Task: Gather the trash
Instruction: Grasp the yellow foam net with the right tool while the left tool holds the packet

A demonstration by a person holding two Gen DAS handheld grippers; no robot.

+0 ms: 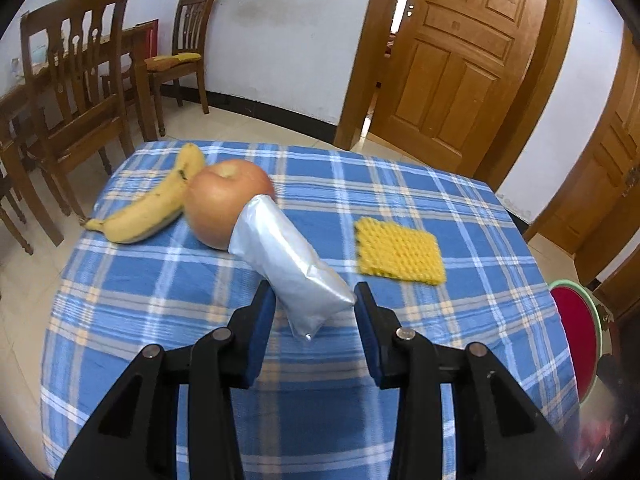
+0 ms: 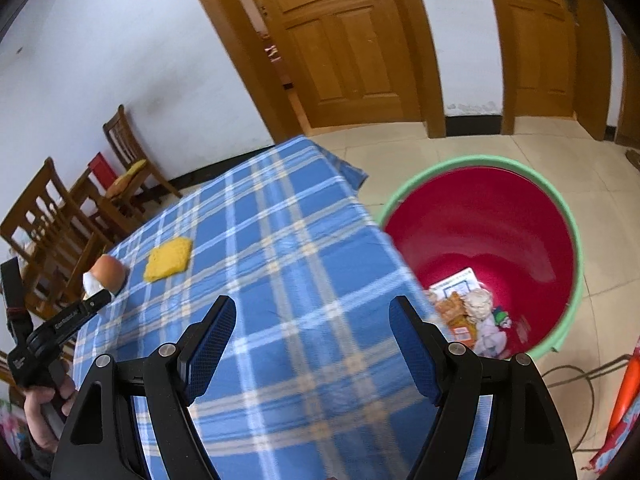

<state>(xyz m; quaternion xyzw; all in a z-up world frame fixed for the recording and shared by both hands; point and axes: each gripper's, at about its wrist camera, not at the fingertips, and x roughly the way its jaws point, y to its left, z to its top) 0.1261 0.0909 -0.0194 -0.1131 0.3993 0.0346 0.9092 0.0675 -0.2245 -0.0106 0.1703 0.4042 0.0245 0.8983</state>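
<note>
Pinching the silver wrapper [image 1: 288, 264] in my left gripper [image 1: 314, 300] — right gripper [image 2: 312, 320] open, empty — next, carrying it to the red bin [image 2: 520, 216].

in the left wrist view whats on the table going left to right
banana → apple → silver packet, held in the left gripper → yellow knitted mat
</note>
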